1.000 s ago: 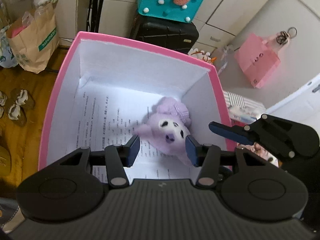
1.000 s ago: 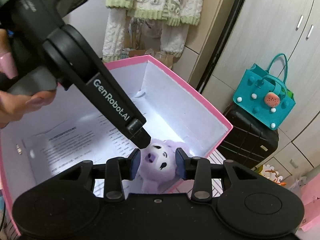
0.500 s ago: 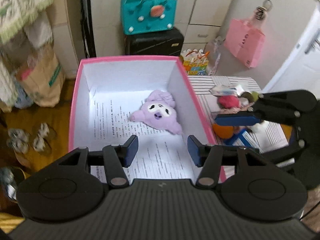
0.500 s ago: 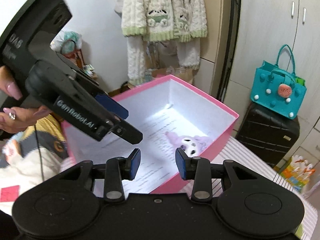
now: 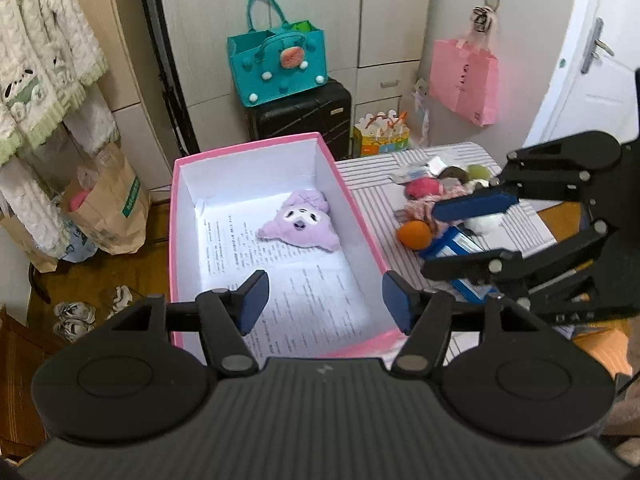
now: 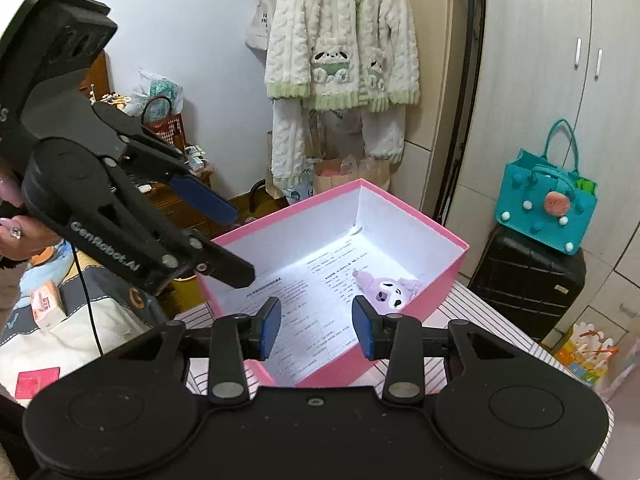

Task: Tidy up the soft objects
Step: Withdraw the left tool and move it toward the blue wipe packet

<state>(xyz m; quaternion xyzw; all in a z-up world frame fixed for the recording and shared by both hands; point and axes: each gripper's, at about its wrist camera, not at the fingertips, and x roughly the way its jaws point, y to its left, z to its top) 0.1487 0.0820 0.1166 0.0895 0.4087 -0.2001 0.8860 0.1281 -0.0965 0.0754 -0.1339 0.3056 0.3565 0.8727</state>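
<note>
Hovering: left hand-held gripper [image 5: 323, 301] hangs above the near end of the box [image 5: 362, 216], pointing down into it.
Left jaws: spreading wider right now, nothing between the blue pads [image 5: 252, 300] (only the printed sheet far below shows through the gap).
Right hand-held gripper: [image 6: 316, 326] also above the box, seen from the left wrist view at [image 5: 456, 236] off to the right, over the pile of toys.
Right jaws: parted, not pressing on anything; the gap is empty.
Plush: the purple plush [image 5: 298, 224] lies face up inside the box on the paper lining, toward the far right corner, close to the right wall; in the right wrist view it sits at [image 6: 390, 290].
Box: pink outside, white inside, open top, standing on the striped counter [image 5: 372, 176] at its left edge.
Paper: printed sheets [image 5: 304, 292] cover the box floor.
Toy pile: on the counter right of the box, apart from it, an orange ball [image 5: 414, 235], a red fuzzy thing [image 5: 424, 187] and some others (too jumbled to name).
Hand: fingers [image 6: 16, 232] grip the left tool's handle at the picture's left edge.
Room: teal bag [image 5: 280, 62] on a black suitcase [image 5: 304, 116] behind the box, a pink bag [image 5: 464, 76] hanging by the door, a fluffy white cardigan [image 6: 344, 36] on the wall.
</note>
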